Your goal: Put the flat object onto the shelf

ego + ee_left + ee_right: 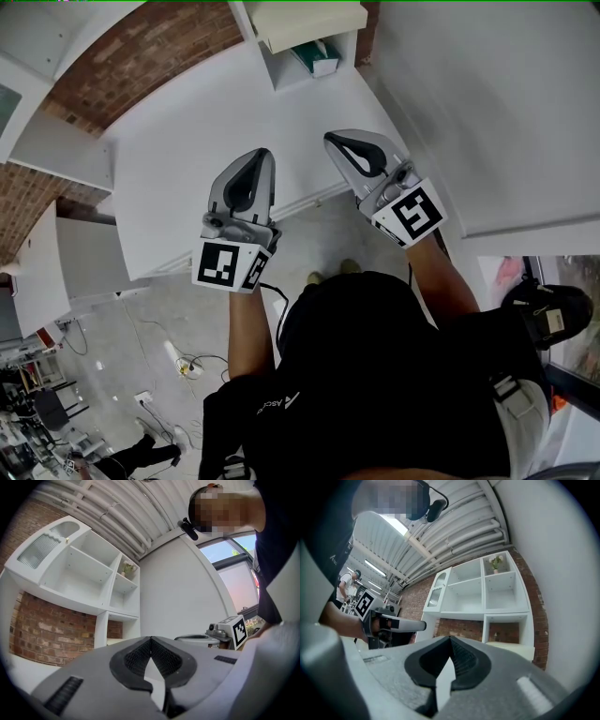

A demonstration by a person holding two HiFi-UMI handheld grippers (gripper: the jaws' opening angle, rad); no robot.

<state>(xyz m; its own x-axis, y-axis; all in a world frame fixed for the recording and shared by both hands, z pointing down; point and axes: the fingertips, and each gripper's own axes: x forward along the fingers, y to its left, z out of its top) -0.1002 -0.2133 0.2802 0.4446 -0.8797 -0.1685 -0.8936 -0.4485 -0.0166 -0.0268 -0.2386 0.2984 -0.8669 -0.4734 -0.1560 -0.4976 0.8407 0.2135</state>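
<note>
Cream in colour, the flat object (511,649) lies in the low right compartment of the white shelf (483,597). I judge it to be the task's thing (no other flat piece shows anywhere), so the placing looks done and little seems left to do.

Both tools are empty. The left gripper (151,638) has its 2 jaws pressed together at the tip with nothing between them. The right gripper (450,638) is closed the same way, on nothing. In the head view they hang side by side over the near edge of the table (187,141), well apart from the shelf.

The head view catches only the foot of the shelf, and there it shows a teal box (317,58) just below the cream piece, which neither gripper view shows. The 2 gripper views give instead the whole shelf with its upper compartments, mostly bare, and a small plant (496,563) in the top right one.
</note>
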